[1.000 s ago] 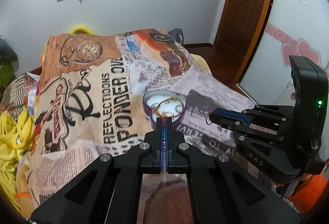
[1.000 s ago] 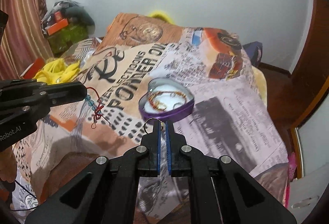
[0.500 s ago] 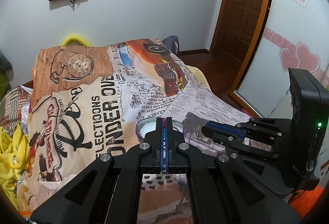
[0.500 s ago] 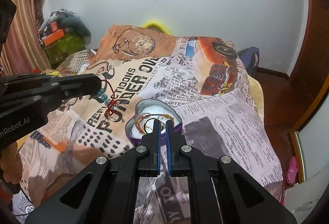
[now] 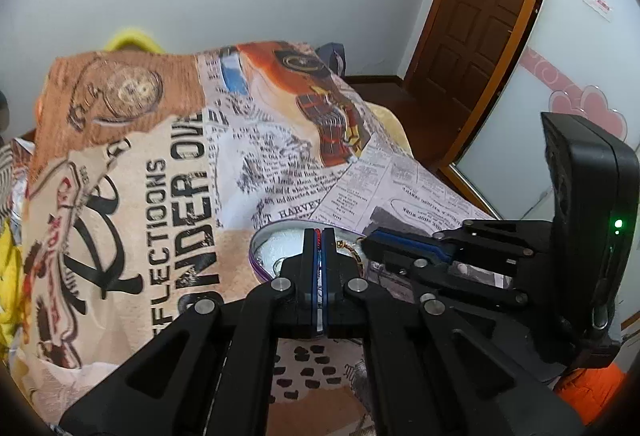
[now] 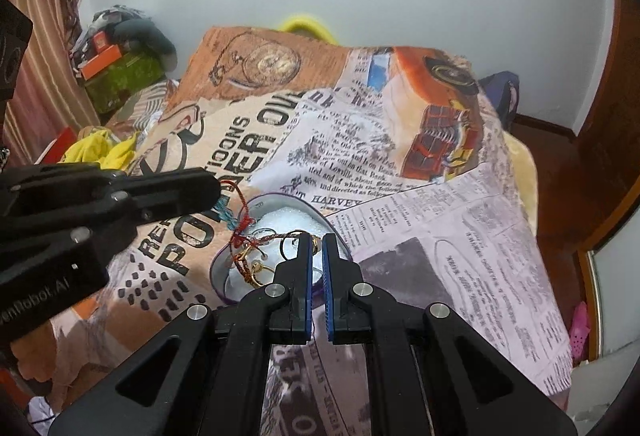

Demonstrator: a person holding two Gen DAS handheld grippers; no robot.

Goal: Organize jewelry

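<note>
Bracelet [image 6: 239,214] of red and teal cord hangs lengthwise downward from the left gripper [image 6: 218,188], jaws clamped on it, its lower end over the heart-shaped tin [image 6: 224,276]. Right gripper [image 6: 316,240] pinches a thin ring [image 6: 294,248], jaws narrow. Bedspread [image 6: 440,220] reads "HARVEY". Tin holds white padding and gold jewelry [image 6: 260,268].

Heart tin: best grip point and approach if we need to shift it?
Probably the far rim of the heart tin, from above, one finger inside, one outside: the wall is thin and upright, and the lining there is bare; jewelry crowds the near side.
</note>
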